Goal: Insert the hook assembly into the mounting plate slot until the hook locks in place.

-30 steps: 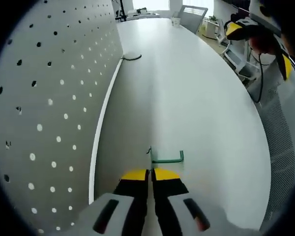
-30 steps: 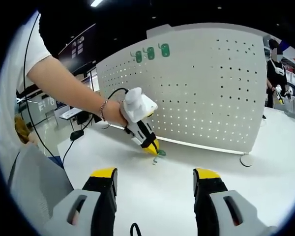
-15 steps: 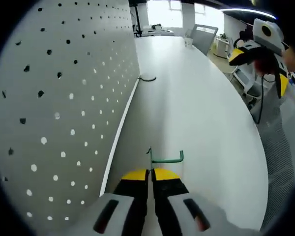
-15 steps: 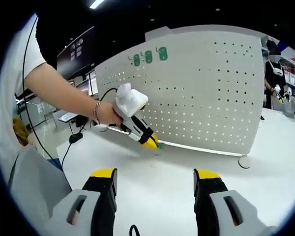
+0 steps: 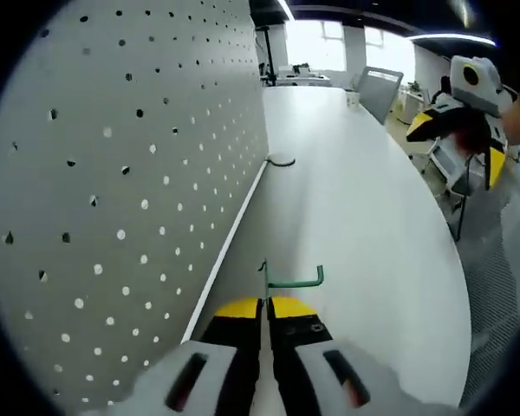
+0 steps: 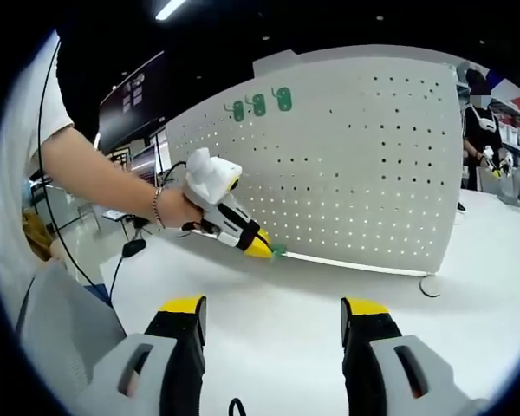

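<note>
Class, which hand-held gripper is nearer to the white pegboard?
Left. The left hand-held gripper, shut on a green hook, is close to the pegboard; the right hand-held gripper sits open, farther back over the table.

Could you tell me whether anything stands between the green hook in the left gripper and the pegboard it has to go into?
Nothing visible does. The left gripper holds the green hook close beside the white pegboard, with only bare table around it.

In the right gripper view the pegboard [image 6: 347, 165] stands on the desk [image 6: 277, 321] across the upper middle, three hooks [image 6: 258, 102] at its upper left, left claw [image 6: 264, 251] at its base.
</note>
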{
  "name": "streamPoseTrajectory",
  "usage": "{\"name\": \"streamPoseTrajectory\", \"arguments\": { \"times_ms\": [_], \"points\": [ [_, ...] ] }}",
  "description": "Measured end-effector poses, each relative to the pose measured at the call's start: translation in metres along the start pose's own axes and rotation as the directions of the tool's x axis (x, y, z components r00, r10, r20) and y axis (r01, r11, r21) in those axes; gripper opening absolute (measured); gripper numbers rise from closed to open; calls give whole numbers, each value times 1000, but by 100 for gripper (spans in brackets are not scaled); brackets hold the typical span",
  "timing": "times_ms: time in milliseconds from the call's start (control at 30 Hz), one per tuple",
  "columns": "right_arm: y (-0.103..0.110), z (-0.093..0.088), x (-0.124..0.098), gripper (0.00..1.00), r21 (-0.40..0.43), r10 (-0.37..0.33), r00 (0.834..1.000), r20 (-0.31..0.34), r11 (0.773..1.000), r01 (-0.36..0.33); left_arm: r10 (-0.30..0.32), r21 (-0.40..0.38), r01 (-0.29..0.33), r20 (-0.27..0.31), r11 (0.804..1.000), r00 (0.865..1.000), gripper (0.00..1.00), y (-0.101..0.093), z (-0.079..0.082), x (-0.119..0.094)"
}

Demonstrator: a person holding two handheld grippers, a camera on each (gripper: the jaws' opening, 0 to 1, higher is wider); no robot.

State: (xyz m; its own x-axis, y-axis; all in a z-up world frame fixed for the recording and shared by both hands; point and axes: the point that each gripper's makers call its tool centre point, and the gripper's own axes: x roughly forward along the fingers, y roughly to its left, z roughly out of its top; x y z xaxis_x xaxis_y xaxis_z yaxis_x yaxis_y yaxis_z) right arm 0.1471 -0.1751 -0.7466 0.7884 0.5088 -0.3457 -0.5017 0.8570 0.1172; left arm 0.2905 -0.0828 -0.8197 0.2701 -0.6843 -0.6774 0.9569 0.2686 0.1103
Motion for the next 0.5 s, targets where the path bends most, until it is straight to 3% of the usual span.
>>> {"name": "streamPoseTrajectory", "arguments": {
  "times_ms": [500],
  "points": [
    [-1,2,-2,62,22,-3,1000,18,1000,3,57,-29,-54,118,998,991,3,-19,14,-17]
  ]
}}
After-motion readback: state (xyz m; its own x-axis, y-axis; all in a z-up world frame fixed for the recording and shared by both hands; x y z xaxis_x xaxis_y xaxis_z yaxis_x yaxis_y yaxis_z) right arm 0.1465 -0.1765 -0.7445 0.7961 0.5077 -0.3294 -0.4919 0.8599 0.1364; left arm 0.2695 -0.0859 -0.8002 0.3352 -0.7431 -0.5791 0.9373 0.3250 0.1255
